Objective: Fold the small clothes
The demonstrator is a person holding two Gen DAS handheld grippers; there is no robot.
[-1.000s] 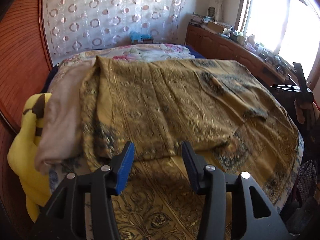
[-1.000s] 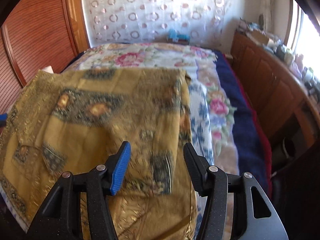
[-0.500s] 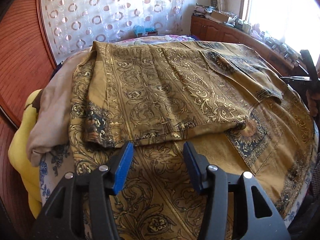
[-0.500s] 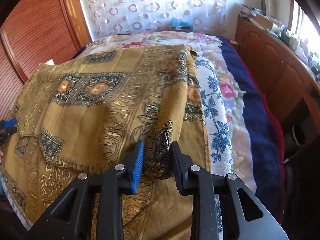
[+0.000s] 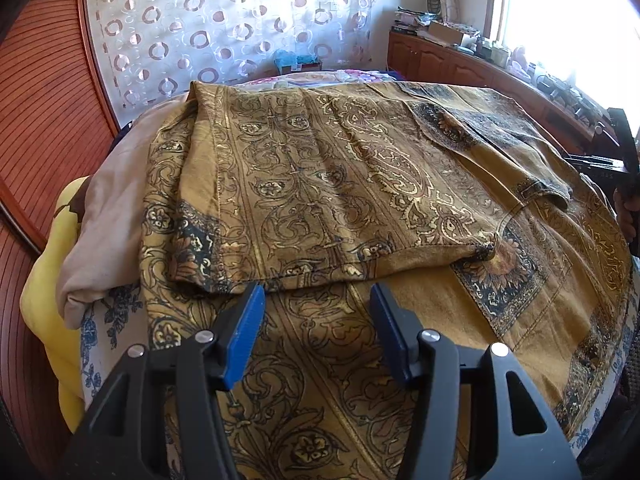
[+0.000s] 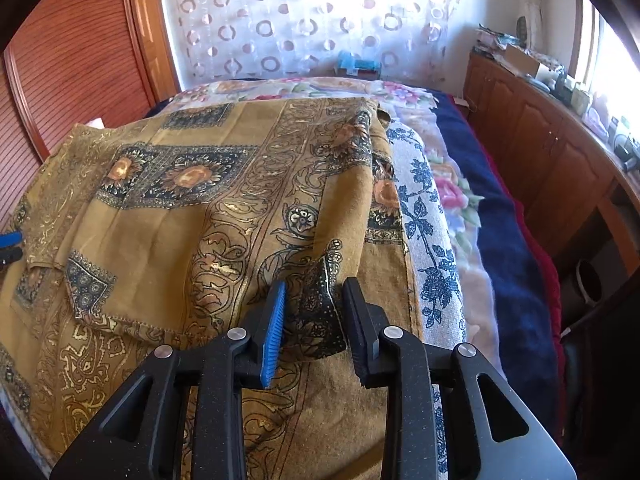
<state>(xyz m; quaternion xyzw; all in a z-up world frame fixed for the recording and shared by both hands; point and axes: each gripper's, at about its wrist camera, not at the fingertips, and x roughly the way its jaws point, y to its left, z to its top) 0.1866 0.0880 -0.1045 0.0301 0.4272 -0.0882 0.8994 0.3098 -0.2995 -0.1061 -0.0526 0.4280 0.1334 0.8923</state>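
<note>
A mustard-gold patterned cloth is seen spread over a bed, its upper half folded forward so that the hem lies across the lower layer. The left gripper is held just short of that hem, fingers parted and empty, having just been opening. A dark corner of the cloth is caught between the fingers of the right gripper (narrowed moments ago), though whether the pads press it cannot be told. A yellow cushion is wedged at the bed's left edge.
</note>
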